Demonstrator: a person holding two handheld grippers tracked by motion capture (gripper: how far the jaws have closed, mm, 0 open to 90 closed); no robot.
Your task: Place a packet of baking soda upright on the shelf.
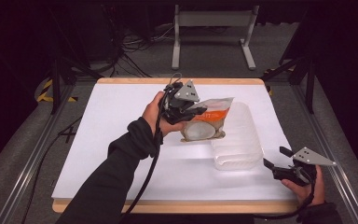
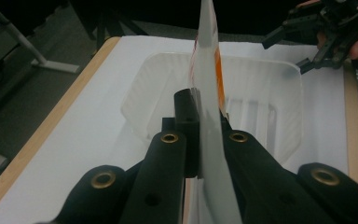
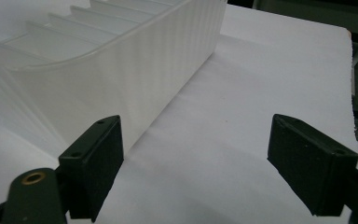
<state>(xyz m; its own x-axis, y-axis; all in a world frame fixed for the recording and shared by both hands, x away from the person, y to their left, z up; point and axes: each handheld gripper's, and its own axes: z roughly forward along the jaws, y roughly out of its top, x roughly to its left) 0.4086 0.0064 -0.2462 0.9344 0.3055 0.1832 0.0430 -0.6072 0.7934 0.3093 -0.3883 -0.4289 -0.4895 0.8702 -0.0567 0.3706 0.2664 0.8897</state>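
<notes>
My left gripper (image 1: 196, 111) is shut on the top edge of a snack pouch (image 1: 207, 123), white and orange with a round window, held upright at the left wall of a translucent plastic bin (image 1: 238, 140). In the left gripper view the pouch (image 2: 208, 70) stands edge-on between the jaws, with the bin (image 2: 270, 79) behind it. My right gripper (image 1: 276, 158) is open near the table's front right, just right of the bin's near corner. In the right gripper view its jaws stand wide apart over bare white table, the bin's wall (image 3: 135, 70) at the left.
The white tabletop (image 1: 116, 140) has a wooden rim (image 1: 168, 206) at the front and back. A metal frame (image 1: 212, 28) stands on the floor beyond the table. Cables trail from both grippers. The right hand and its gripper (image 2: 331, 28) appear far off in the left gripper view.
</notes>
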